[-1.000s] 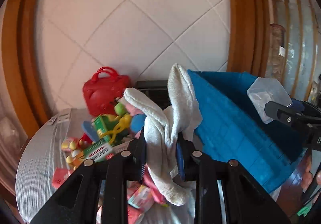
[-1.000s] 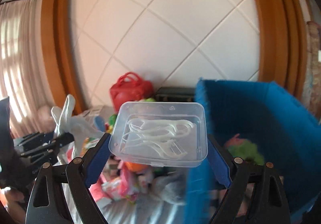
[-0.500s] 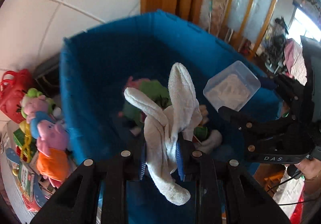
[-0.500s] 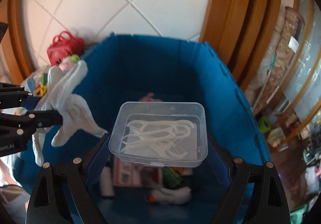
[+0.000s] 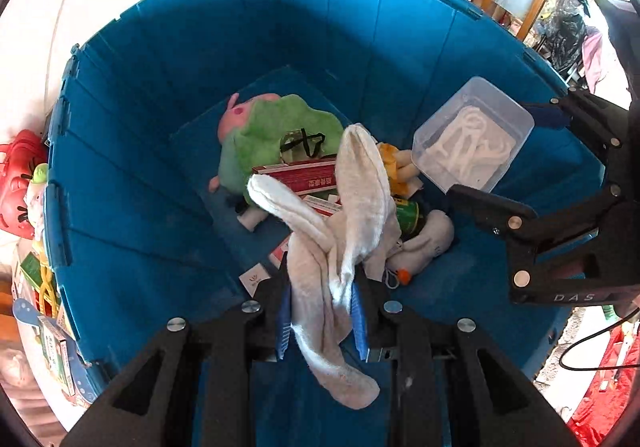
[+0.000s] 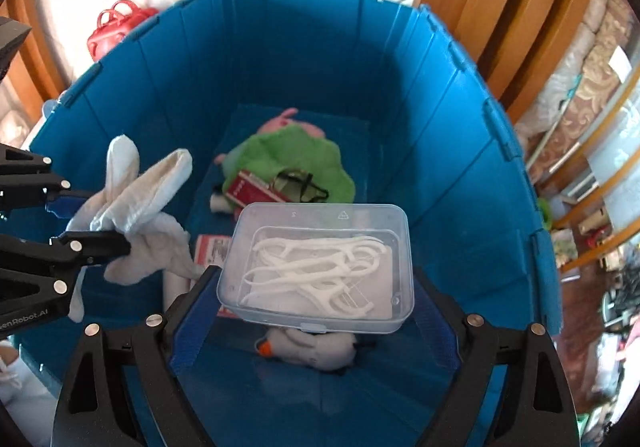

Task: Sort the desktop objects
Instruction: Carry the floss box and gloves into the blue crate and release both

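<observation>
Both grippers hang above the open blue bin (image 5: pixel 168 59), tilted down into it, which suits letting their loads drop inside rather than setting them down. The left gripper (image 5: pixel 322 317) is pinched narrow on a white cloth (image 5: pixel 352 207), gripped at its bunched middle so both ends flop free, one upward past the fingers, one back toward the camera. To its right, the right gripper (image 6: pixel 316 287) stands wide, its pads clamped on the short ends of a clear plastic box (image 6: pixel 320 267) of white floss picks (image 6: pixel 316 267), held flat, probably so the picks stay settled.

Below the fingers, the bin's floor already holds a green plush toy (image 5: pixel 280 127), a red carton (image 5: pixel 296 175), a green can (image 5: pixel 406 213) and a grey soft toy (image 6: pixel 312 351). More toys wait outside the bin's left wall.
</observation>
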`<state>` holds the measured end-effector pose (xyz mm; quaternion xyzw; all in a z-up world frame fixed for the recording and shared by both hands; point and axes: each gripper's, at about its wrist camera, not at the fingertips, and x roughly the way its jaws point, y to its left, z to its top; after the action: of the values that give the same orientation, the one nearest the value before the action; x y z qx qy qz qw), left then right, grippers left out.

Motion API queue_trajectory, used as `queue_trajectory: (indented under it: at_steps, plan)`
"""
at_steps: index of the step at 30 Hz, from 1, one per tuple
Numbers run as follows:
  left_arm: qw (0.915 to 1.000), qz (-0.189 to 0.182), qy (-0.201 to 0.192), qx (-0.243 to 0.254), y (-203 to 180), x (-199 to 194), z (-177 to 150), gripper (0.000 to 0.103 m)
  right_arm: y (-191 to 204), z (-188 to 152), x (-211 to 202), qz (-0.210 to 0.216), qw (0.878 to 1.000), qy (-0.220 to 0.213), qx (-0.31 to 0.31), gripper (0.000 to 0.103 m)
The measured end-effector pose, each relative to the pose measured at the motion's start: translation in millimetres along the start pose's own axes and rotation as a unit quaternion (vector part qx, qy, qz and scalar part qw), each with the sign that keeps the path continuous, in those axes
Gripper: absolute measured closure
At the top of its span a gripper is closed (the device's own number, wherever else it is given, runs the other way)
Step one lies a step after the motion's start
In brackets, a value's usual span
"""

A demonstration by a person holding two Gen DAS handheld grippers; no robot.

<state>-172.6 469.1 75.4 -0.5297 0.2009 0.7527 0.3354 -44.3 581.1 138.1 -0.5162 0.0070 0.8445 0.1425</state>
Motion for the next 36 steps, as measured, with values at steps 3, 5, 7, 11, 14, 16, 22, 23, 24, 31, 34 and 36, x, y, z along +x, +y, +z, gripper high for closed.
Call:
queue_trajectory:
  at_steps: [3,5,7,11,14,16,22,23,24,31,34,36]
  plan:
    - [0.9999,0.004,0.007,-0.01,2,5,6,0.079,-5,5,8,0.014,1.0,0.017,0.009,0.013]
    - [0.9998,0.016,0.007,-0.011,6,10,12,0.079,-8,9,13,0.031,0.999,0.034,0.016,0.013]
    - [0.9996,0.019,0.011,-0.016,7,15,15,0.079,-12,12,19,0.038,0.998,0.049,0.021,0.013]
    - [0.9992,0.028,0.022,-0.018,9,21,18,0.078,-16,15,28,0.035,0.997,0.07,0.019,0.013]
    - [0.9986,0.041,0.029,-0.017,8,25,19,0.069,-17,14,31,0.039,0.996,0.078,0.018,0.013]
    - [0.9983,0.045,0.033,-0.013,6,28,20,0.058,-17,13,32,0.038,0.996,0.081,0.017,0.013]
    - [0.9976,0.058,0.034,-0.015,9,32,20,0.041,-17,11,35,0.031,0.995,0.09,0.012,0.013]
    - [0.9975,0.06,0.032,-0.015,10,33,21,0.041,-17,11,35,0.03,0.995,0.09,0.01,0.013]
    - [0.9973,0.065,0.03,-0.014,9,29,20,0.041,-17,11,35,0.03,0.995,0.091,0.009,0.013]
    - [0.9961,0.088,-0.009,0.0,8,2,13,0.034,-19,10,34,0.022,0.996,0.087,0.013,0.008]
    - [0.995,0.092,-0.037,-0.001,9,-15,8,0.029,-18,9,30,0.012,0.997,0.076,0.014,0.004]
    - [0.9944,0.091,-0.054,-0.003,9,-25,4,0.028,-18,8,22,-0.002,0.998,0.055,0.016,0.0]
